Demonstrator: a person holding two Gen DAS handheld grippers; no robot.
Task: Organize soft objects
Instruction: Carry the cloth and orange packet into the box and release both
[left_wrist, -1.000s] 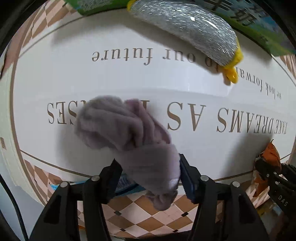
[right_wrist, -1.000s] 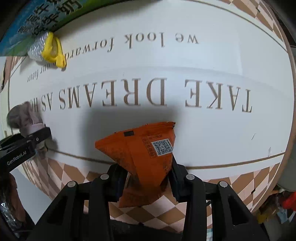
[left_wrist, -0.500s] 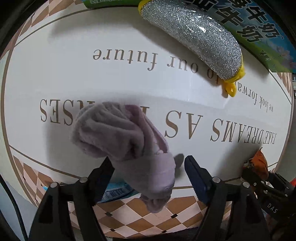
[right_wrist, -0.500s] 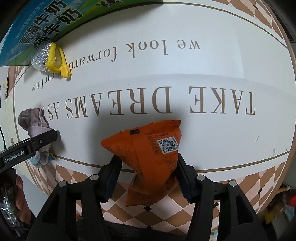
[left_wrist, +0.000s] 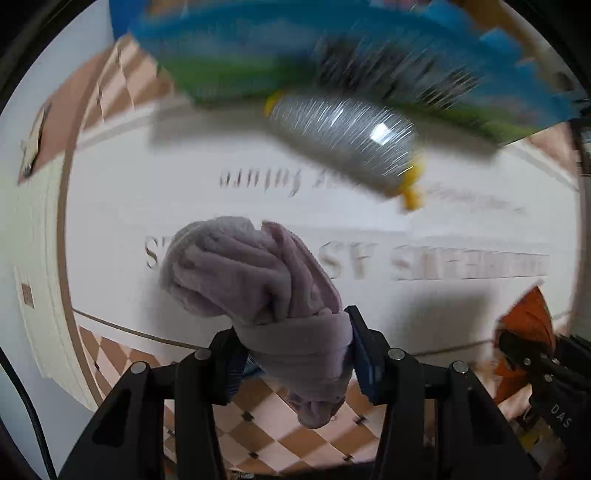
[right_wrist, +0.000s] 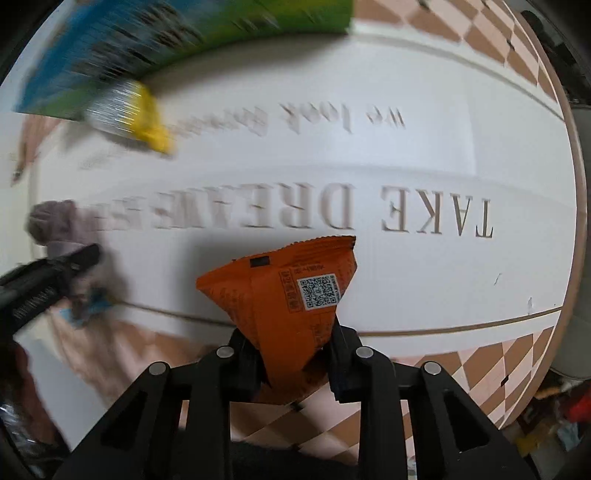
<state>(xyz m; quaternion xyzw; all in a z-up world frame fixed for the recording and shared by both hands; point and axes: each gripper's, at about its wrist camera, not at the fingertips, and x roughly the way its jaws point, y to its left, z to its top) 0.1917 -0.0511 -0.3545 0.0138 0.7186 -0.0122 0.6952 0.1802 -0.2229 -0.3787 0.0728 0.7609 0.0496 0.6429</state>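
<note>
My left gripper (left_wrist: 293, 350) is shut on a rolled lilac fleece cloth (left_wrist: 255, 280), held above the white lettered table mat (left_wrist: 369, 229). My right gripper (right_wrist: 293, 354) is shut on an orange snack packet (right_wrist: 284, 295) with a QR code, held above the same mat (right_wrist: 424, 166). The cloth also shows at the left of the right wrist view (right_wrist: 55, 225), and the packet at the right of the left wrist view (left_wrist: 526, 325). Both views are motion-blurred.
A silver glittery pouch with yellow ends (left_wrist: 343, 142) lies at the far side of the mat, also seen in the right wrist view (right_wrist: 125, 114). A blue-green carton (left_wrist: 332, 55) stands behind it. Checkered tablecloth (left_wrist: 280, 428) borders the mat.
The left gripper's jaws, apart half a second ago, have shut on the cloth again. Both grippers have lifted and tilted up, so the carton and pouch sit lower in view.
</note>
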